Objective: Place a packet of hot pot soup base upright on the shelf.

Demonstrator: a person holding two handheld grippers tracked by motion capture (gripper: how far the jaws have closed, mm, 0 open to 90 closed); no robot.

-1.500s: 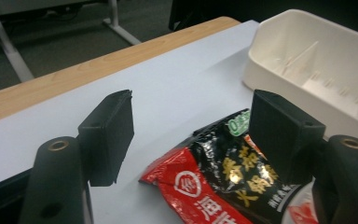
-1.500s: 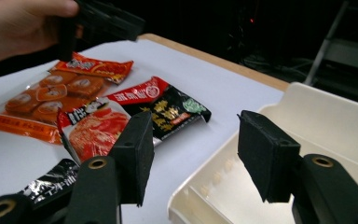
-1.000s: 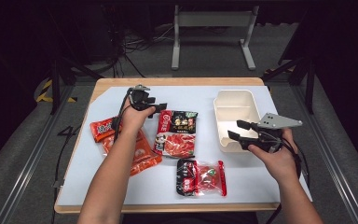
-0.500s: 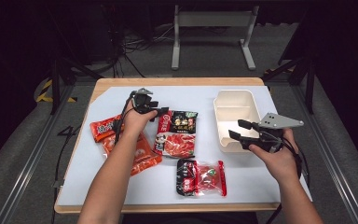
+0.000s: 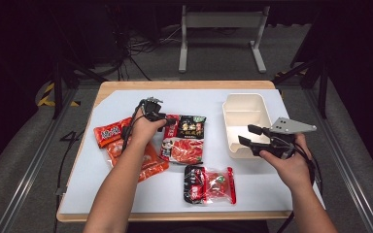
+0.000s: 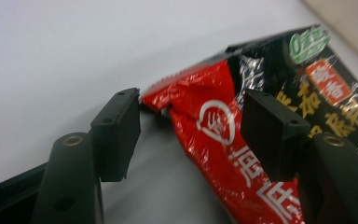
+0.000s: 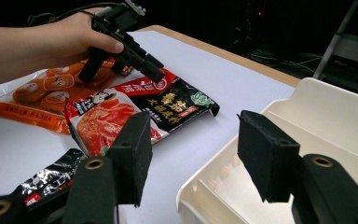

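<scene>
A person seated at a wooden table (image 5: 184,84) covered by a white sheet (image 5: 116,102) works two handheld grippers over a spread of food packets. The left gripper (image 5: 167,117) is at the upper left corner of a black-and-red pouch (image 5: 184,141) lying flat near the sheet's middle; in the left gripper view its jaws have just been closing and straddle the pouch's lifted red corner (image 6: 191,93), one pad at the edge, the other over the printed face, with a gap visible, so nothing is clamped yet. The right gripper (image 5: 246,135), topped by a grey plate, hovers at the near left rim of a cream tray (image 5: 243,99) that sits on the sheet's right side; its jaws stand apart and empty, with the tray's rim between them in the right gripper view (image 7: 223,177). Orange packets (image 5: 111,132) lie left of the pouch, partly under the left forearm, and a small red-and-black packet (image 5: 209,184) lies near the front edge. Beyond the table the room is dark: grey floor, loose cables (image 5: 126,53), a pale metal stand (image 5: 221,29), and yellow-black tape (image 5: 46,94) on the floor at left.
</scene>
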